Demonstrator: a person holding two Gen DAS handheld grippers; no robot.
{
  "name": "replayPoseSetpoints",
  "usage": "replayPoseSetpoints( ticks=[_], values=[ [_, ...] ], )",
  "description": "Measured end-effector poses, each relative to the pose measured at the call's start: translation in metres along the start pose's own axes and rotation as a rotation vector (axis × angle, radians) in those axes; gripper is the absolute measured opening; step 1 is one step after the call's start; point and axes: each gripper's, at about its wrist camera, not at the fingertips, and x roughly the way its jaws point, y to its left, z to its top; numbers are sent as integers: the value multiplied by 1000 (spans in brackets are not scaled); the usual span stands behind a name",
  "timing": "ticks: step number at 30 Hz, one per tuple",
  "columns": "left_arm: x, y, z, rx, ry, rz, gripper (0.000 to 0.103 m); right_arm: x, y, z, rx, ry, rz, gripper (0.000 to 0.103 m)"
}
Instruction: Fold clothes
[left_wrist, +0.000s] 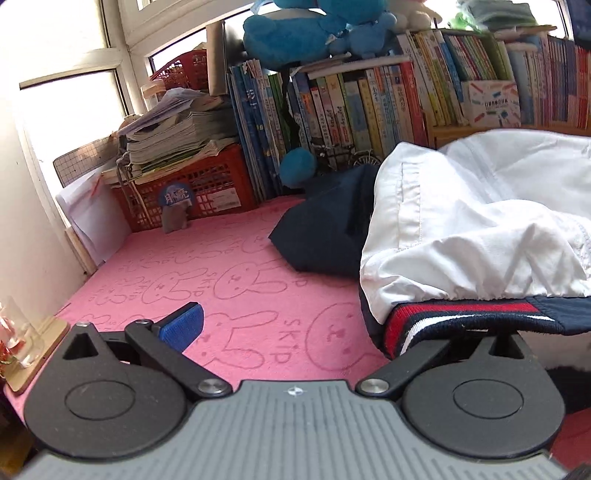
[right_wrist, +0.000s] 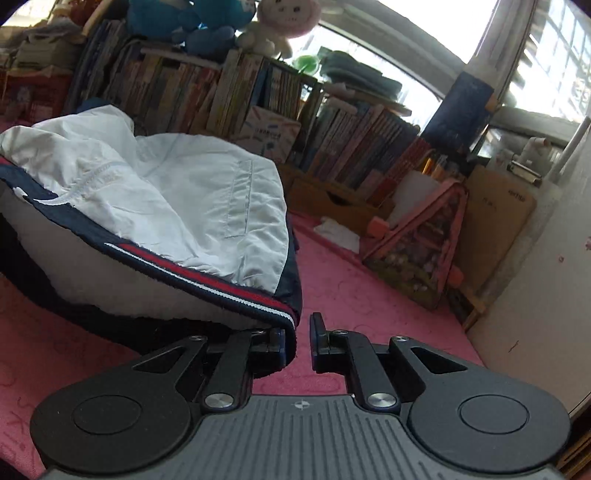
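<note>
Daylight enters from the windows (left_wrist: 70, 110) behind the shelves; panes blow out to white. Left view is bright and sharp. Right view is backlit: books (right_wrist: 177, 92) beyond the jaws are dim and soft. Fisheye bends edges; corners vignette dark.

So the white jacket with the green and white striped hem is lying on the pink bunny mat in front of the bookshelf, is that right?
Not quite. The hem of the white jacket is navy with red and white stripes, not green and white; both wrist views show it. The rest holds: the jacket lies on the pink bunny mat in front of the bookshelf.
</note>
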Motion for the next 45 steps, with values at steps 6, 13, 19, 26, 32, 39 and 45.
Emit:
replayPoseSetpoints(
  ticks=[6,13,19,26,32,39,45],
  values=[
    [2,-4,71,108,-138,134,103,24,-9,86,23,-204,-13,10],
    [-74,91,52,-19,-300,4,103,-59,-37,81,32,-562,-134,16],
    [-41,88,-36,-59,62,-180,103,-33,-6,-31,-102,-52,169,17],
    [-43,92,-71,-82,174,-196,103,-47,-11,-66,-45,149,364,28],
    [-58,97,-79,-3,175,-328,103,-51,-61,-53,45,213,466,50],
    [-87,134,-62,-71,126,-674,103,-70,-98,-42,49,239,716,61],
    [-96,161,-20,-169,17,-703,103,-84,-120,-25,-119,155,484,68]
  ],
)
